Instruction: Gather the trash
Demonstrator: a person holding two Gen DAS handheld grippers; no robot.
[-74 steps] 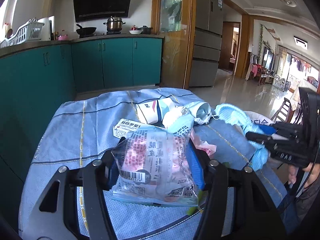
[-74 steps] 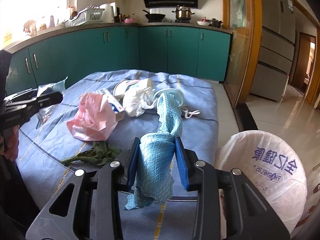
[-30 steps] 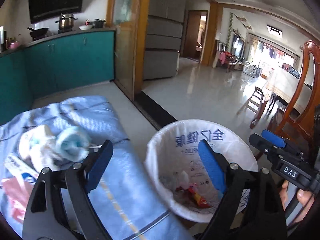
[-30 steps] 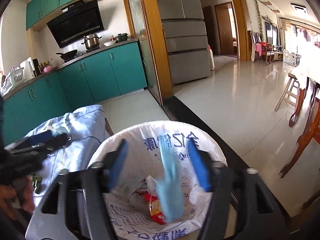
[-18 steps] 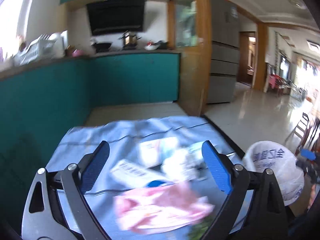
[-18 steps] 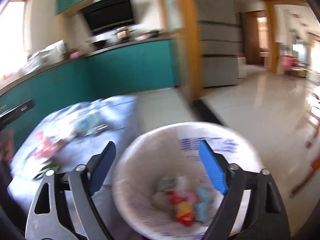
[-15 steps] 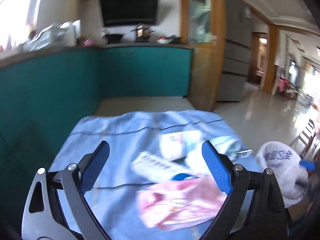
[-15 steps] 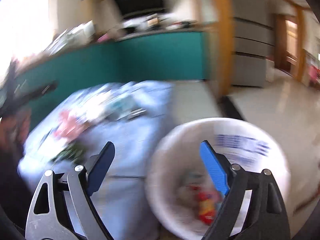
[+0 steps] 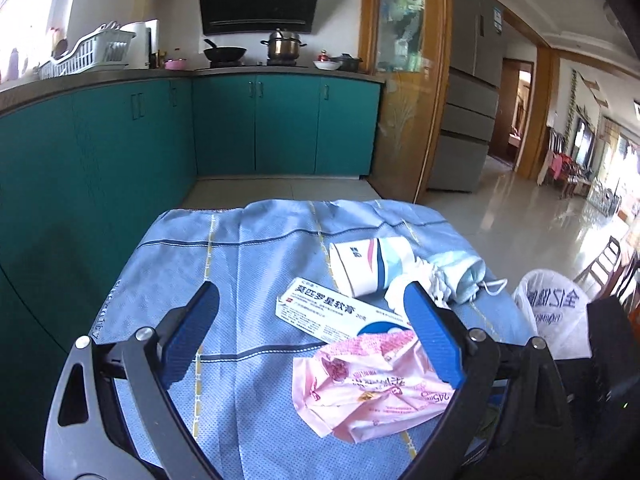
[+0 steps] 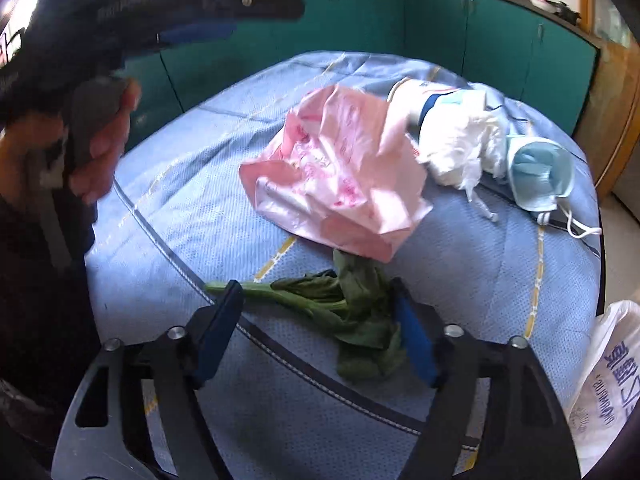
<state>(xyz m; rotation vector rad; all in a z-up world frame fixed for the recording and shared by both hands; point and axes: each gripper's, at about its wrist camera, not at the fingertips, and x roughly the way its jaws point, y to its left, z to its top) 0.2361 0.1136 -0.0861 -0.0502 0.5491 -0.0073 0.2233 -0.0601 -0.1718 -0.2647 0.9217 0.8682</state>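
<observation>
Still plenty of trash on the desk (image 9: 192,248): wilted green leaf (image 10: 340,304) at the near edge, crumpled pink bag (image 10: 340,172) just beyond it, flat medicine box (image 9: 332,314) touching the bag's far side, then a paper cup (image 9: 368,266), white wad of tissue (image 10: 460,144) and a blue face mask (image 10: 540,176) bunched together at the far right. Bin with its white liner (image 9: 554,320) just off the desk's right edge. So roughly partway through, five or six bits left.

Right gripper (image 10: 316,332) half spread, straddling the leaf, pads not pressing yet; jaws just been closing in. Left gripper (image 9: 316,336) wide, empty, hovering above the pink bag and box.

Compared with earlier: snack packet and blue cloth gone from the grippers, both swung back from over the bin to the desk.
</observation>
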